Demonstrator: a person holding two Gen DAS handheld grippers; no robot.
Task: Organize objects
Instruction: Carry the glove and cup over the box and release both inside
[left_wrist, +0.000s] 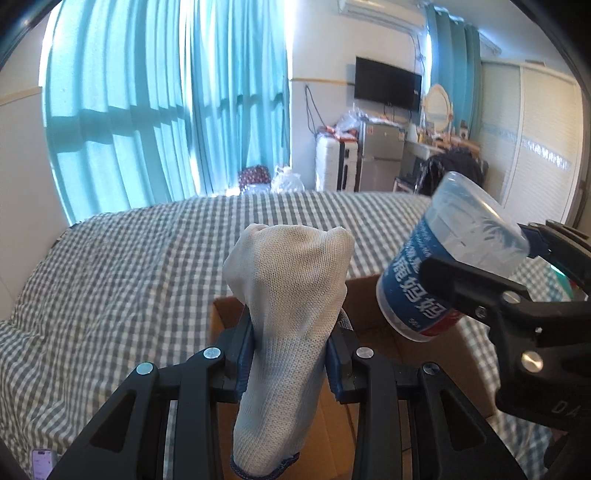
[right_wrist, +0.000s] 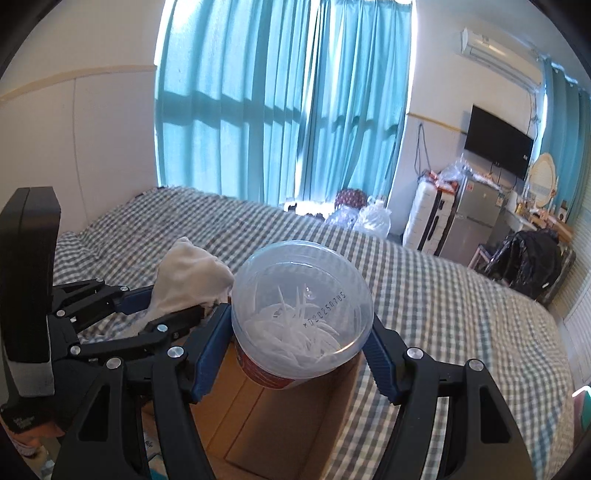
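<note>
My left gripper (left_wrist: 291, 354) is shut on a white knit glove (left_wrist: 288, 306) and holds it upright above an open cardboard box (left_wrist: 373, 325). The glove also shows in the right wrist view (right_wrist: 188, 280), with the left gripper (right_wrist: 177, 306) beside it. My right gripper (right_wrist: 299, 354) is shut on a clear plastic jar (right_wrist: 301, 314) with a blue and red label, full of thin white pieces, held over the box (right_wrist: 280, 417). In the left wrist view the jar (left_wrist: 454, 266) hangs tilted at the right in the right gripper (left_wrist: 484, 266).
The box sits on a bed with a grey-and-white checked cover (left_wrist: 129, 266). Teal curtains (left_wrist: 166, 110) hang behind it. A fridge (left_wrist: 380, 155), a white suitcase (left_wrist: 332, 162), a wall TV (left_wrist: 388, 88) and a wardrobe (left_wrist: 539, 147) stand far right. A phone (left_wrist: 40, 461) lies at the bottom left.
</note>
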